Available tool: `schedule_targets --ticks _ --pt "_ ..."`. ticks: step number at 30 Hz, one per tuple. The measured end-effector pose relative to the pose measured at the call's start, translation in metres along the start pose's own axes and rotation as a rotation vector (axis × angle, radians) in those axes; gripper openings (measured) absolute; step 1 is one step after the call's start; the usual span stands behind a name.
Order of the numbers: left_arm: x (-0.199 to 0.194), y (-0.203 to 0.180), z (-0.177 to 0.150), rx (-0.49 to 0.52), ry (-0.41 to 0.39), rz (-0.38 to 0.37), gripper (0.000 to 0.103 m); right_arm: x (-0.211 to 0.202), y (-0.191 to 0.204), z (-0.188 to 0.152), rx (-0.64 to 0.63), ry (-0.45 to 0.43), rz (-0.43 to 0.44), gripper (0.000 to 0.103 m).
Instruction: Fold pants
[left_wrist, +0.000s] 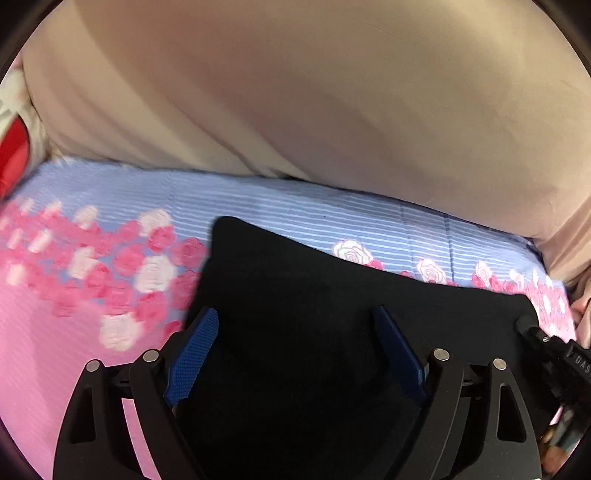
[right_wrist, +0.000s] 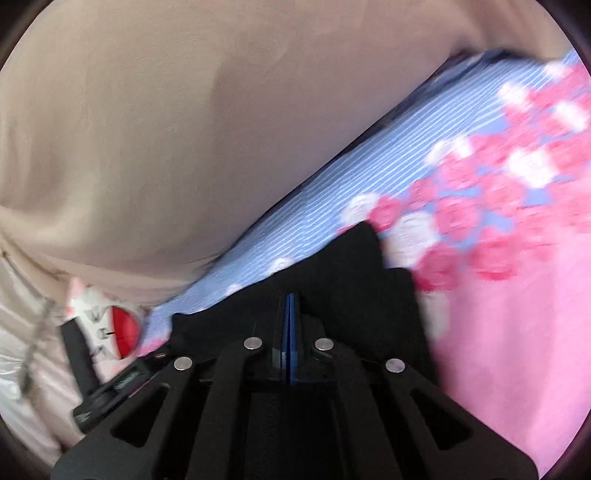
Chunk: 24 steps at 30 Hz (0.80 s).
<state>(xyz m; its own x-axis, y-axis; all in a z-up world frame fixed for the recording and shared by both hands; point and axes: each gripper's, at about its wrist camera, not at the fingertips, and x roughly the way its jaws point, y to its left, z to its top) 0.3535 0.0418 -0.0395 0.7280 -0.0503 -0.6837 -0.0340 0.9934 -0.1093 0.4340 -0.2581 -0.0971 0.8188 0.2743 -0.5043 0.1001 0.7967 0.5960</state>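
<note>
I see the pink and blue rose-printed bed cover (left_wrist: 288, 218), and on it the black folded pants (left_wrist: 295, 302). My left gripper (left_wrist: 299, 325) is spread wide, the pants between and below its fingers. My right gripper (right_wrist: 290, 306) is clenched over the pants; whether cloth is pinched I cannot tell.

Floral bedspread and beige bedding on a bed

A bedspread (left_wrist: 303, 218) covers the bed, blue-and-white striped along its far edge, with a band of pink and white roses (left_wrist: 122, 266) giving way to plain pink nearer in. A bulky beige cover (left_wrist: 314, 92) lies along that far edge, over the striped part. At one corner sits a white item with a red patch (right_wrist: 123, 328), blurred.
</note>
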Motion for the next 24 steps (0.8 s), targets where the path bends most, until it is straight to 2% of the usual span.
schedule_targets --ticks 1,2,4,6,8,10,14,19,24 --pt "-0.015 -0.003 -0.004 0.037 -0.017 0.052 0.084 -0.016 0.004 -0.003 -0.024 -0.019 -0.047 0.007" --pt "-0.023 0.000 -0.008 0.063 -0.033 0.082 0.084 -0.032 0.008 -0.007 -0.047 -0.031 -0.070 0.008" --pt "-0.049 -0.005 -0.017 0.121 -0.068 0.141 0.084 -0.065 0.017 -0.017 -0.093 -0.054 -0.077 0.009" --pt "-0.078 -0.011 -0.029 0.175 -0.111 0.194 0.084 -0.095 0.029 -0.028 -0.148 -0.089 -0.096 0.027" --pt "-0.106 -0.017 -0.045 0.208 -0.135 0.206 0.084 -0.128 0.044 -0.043 -0.209 -0.148 -0.118 0.090" --pt "-0.131 -0.024 -0.062 0.232 -0.150 0.194 0.085 -0.156 0.061 -0.060 -0.273 -0.204 -0.122 0.092" --pt "-0.169 -0.028 -0.085 0.227 -0.149 0.153 0.087 -0.189 0.091 -0.087 -0.341 -0.241 -0.133 0.095" --pt "-0.202 -0.036 -0.112 0.240 -0.175 0.158 0.087 -0.207 0.113 -0.106 -0.383 -0.280 -0.159 0.098" --pt "-0.229 -0.043 -0.135 0.247 -0.162 0.077 0.087 -0.215 0.119 -0.120 -0.384 -0.277 -0.159 0.098"
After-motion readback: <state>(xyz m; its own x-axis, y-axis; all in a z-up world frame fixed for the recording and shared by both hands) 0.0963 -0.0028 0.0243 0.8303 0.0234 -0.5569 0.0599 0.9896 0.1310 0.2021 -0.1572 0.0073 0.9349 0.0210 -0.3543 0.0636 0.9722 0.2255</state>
